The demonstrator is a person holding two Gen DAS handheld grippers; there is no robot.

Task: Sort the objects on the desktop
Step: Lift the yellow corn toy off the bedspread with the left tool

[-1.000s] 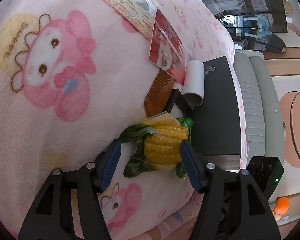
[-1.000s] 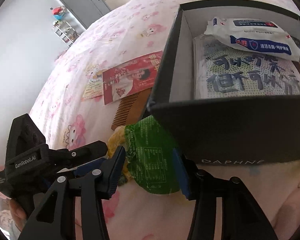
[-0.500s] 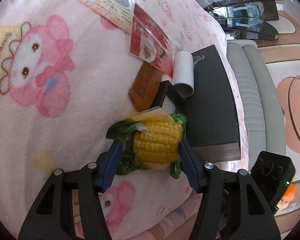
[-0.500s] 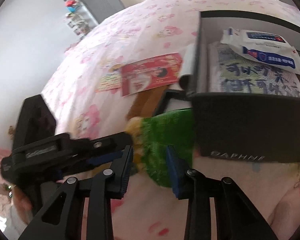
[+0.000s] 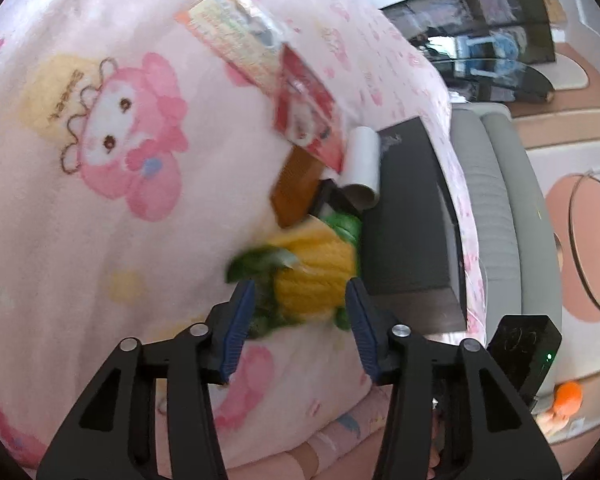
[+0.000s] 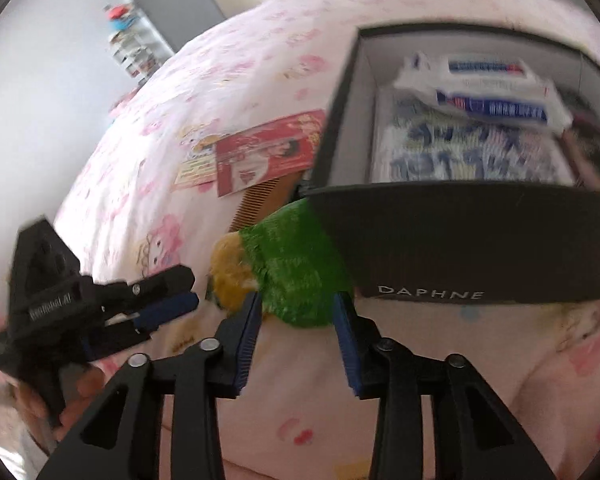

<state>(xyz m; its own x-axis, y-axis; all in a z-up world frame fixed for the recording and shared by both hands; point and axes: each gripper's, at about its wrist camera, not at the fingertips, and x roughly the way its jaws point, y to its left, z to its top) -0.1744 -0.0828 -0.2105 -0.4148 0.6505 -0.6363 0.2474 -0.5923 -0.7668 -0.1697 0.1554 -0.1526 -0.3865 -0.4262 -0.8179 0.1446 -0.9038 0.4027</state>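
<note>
Corn pack (image 5: pixel 314 276) on the blanket (image 5: pixel 100 240) against the box (image 6: pixel 460 240), both claws, left (image 5: pixel 300 312) and right (image 6: pixel 296 324), open astride it; looks light, slick, squashy, so grip mid-cob.

the left gripper (image 5: pixel 300 296) reaches forward with its two black arms rising from the bottom of its own view, blue-padded fingers (image 5: pixel 240 320) spread apart with a clear gap between them. seen from the right wrist view, the left gripper (image 6: pixel 168 300) lies low and nearly level near the front edge of the bed, pointing toward the right one, and a bare hand (image 6: pixel 80 396) grips its black body from below. the right gripper (image 6: pixel 296 320) also points forward from the bottom of its view, jaws parted, its blue fingers (image 6: pixel 248 336) tilted slightly away from each other. whether either pair of pads presses on anything is blurred by motion.
</note>
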